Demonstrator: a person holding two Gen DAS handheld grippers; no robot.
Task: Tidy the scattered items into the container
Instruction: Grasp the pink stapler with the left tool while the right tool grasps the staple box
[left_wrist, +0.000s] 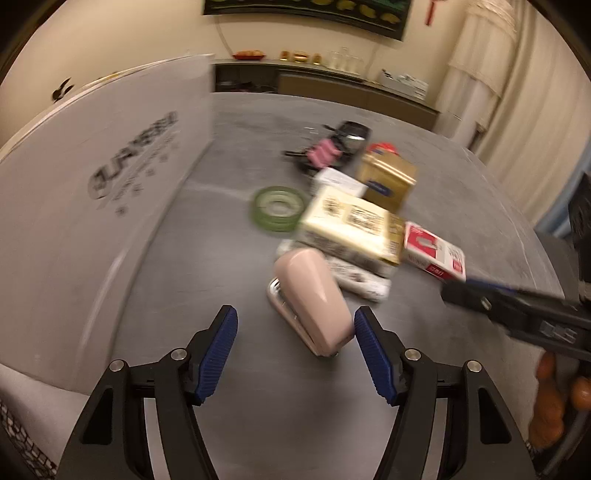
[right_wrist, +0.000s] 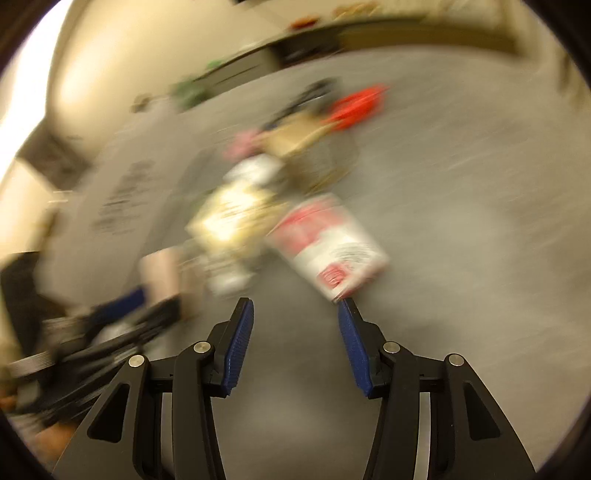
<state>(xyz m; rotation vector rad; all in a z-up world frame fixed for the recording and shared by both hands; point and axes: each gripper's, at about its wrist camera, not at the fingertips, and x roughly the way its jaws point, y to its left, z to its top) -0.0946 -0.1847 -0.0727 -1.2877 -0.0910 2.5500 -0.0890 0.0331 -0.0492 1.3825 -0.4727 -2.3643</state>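
My left gripper (left_wrist: 293, 319) is open, low over the grey table, and a pink stapler (left_wrist: 314, 299) lies between its blue pads, close to the right one. Beyond the stapler sits a cream packet (left_wrist: 351, 225) on a printed packet (left_wrist: 354, 275), a green tape roll (left_wrist: 279, 208), a gold box (left_wrist: 386, 179) and a red-and-white box (left_wrist: 434, 251). The big grey container (left_wrist: 92, 206) stands on the left. My right gripper (right_wrist: 295, 314) is open in a blurred view, its right pad near a corner of the red-and-white box (right_wrist: 328, 243).
Black clips with a pink one (left_wrist: 325, 151) and a dark object (left_wrist: 354, 133) lie farther back. The right gripper's arm (left_wrist: 517, 314) reaches in from the right, with a hand (left_wrist: 550, 402) below it. A counter (left_wrist: 332, 85) lines the back wall.
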